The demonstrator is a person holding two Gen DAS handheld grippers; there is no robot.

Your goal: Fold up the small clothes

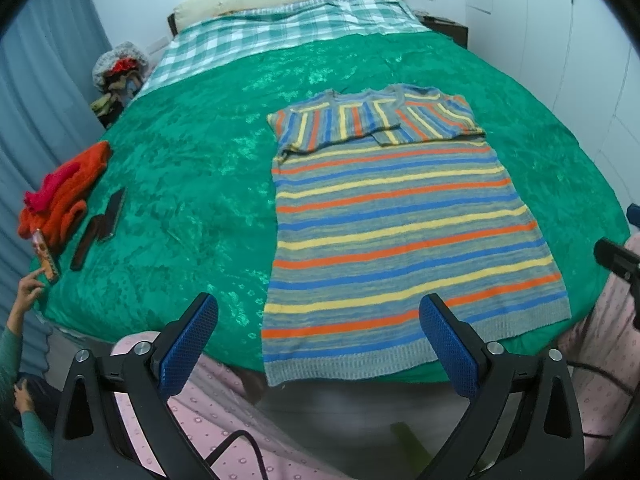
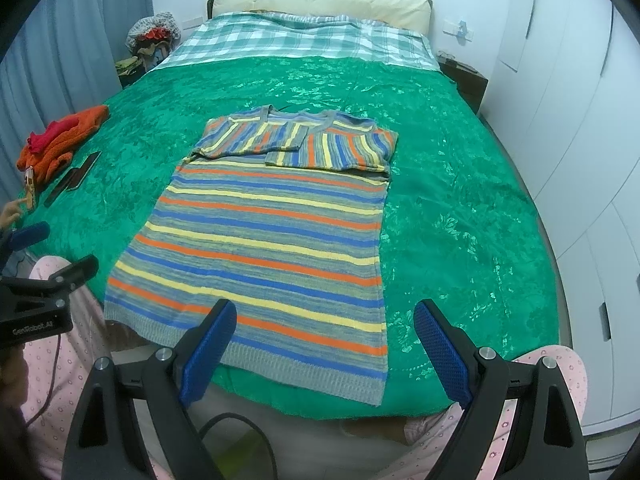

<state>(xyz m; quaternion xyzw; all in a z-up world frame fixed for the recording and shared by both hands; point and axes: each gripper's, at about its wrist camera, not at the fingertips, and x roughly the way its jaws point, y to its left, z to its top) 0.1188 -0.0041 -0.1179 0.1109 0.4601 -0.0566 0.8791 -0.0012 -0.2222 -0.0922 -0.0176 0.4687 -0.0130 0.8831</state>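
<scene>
Striped knit sweater [image 1: 400,232]: flat on the green bedspread [image 1: 180,184], centre of frame, both sleeves folded across the chest.
Left gripper [image 1: 320,344]: jaws wide apart, empty, lower edge of frame.
Right gripper [image 2: 324,344]: spread wide, holding nothing.
Orange garment [image 1: 64,196]: bunched at left.

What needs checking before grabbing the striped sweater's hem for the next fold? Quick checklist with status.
1. Left gripper jaws open, nothing between them: ok.
2. Right gripper jaws open, nothing between them: ok.
3. Striped sweater lies flat on the green bedspread, sleeves already folded in across the chest: ok.
4. Hem at the near bed edge, uncovered, nothing on it: ok.
5. Orange garment and phones lie apart from the sweater, off to the left: ok.
6. Underside of the sweater free of wrinkles: cannot tell.
</scene>
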